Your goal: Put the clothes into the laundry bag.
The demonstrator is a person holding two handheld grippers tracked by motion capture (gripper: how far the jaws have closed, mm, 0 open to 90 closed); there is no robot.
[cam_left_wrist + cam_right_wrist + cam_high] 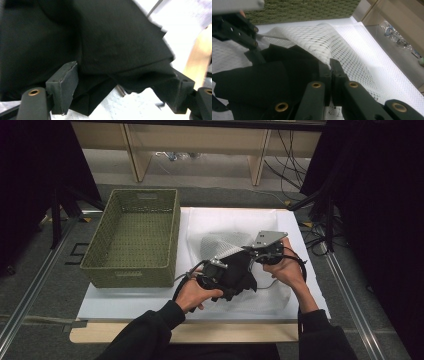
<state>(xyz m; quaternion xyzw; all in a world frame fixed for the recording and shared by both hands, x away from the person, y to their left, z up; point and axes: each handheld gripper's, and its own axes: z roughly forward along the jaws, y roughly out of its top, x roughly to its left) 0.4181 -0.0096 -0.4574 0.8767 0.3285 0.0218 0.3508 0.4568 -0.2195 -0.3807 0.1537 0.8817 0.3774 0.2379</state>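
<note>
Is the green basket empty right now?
Empty: the green basket shows only its bare woven floor in the high view.

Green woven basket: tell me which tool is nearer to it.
Left. The left tool sits just off the green woven basket at its near right corner; the right tool is farther right, beyond the black cloth.

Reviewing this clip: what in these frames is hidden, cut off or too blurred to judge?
- Black cloth, left gripper view: its outline runs past the top and left edges.
- White mesh bag, right gripper view: what the shut right gripper pinches is hidden between the jaws.
- Green basket, high view: near inner wall hidden by its rim.
- Left gripper, high view: jaw tips hidden under the cloth.
</note>
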